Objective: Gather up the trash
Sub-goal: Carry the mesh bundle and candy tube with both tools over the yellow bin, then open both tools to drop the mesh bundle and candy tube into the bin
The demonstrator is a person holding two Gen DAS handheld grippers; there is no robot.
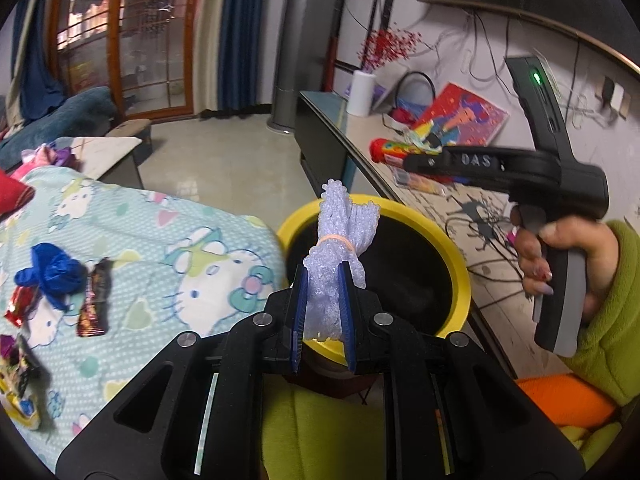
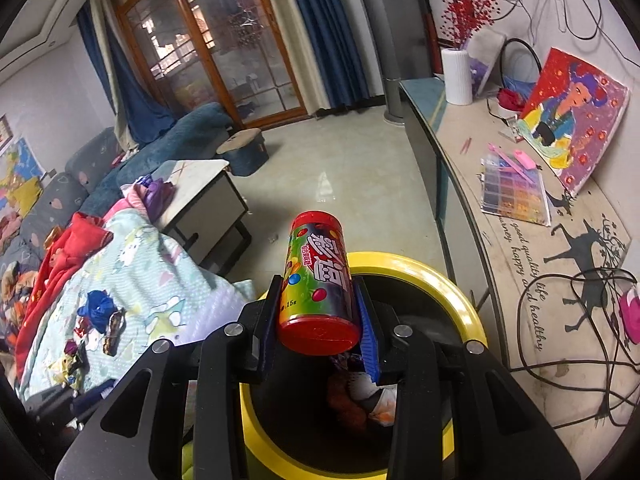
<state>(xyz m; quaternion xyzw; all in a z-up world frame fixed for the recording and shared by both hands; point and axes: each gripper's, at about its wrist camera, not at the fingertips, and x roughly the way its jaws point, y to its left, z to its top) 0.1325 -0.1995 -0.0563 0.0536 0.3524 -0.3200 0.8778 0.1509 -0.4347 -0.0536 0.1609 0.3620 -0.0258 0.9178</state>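
My left gripper (image 1: 323, 280) is shut on a pale purple foam net (image 1: 340, 240) tied with an orange band, held over the near rim of the yellow bin (image 1: 460, 280). My right gripper (image 2: 318, 292) is shut on a red-capped candy tube (image 2: 318, 280), held above the same yellow bin (image 2: 460, 300), which holds some trash. In the left wrist view the right gripper (image 1: 394, 156) shows above the bin's far side with the tube (image 1: 390, 150). Wrappers (image 1: 94, 300) and a blue crumpled piece (image 1: 52, 276) lie on the Hello Kitty blanket (image 1: 160, 240).
A long counter (image 2: 520, 260) on the right carries a painting (image 2: 572, 120), a bead box (image 2: 514, 192), a white vase (image 2: 456, 76) and black cables (image 2: 580, 340). A low table (image 2: 200, 184) and a blue sofa (image 2: 180, 132) stand to the left.
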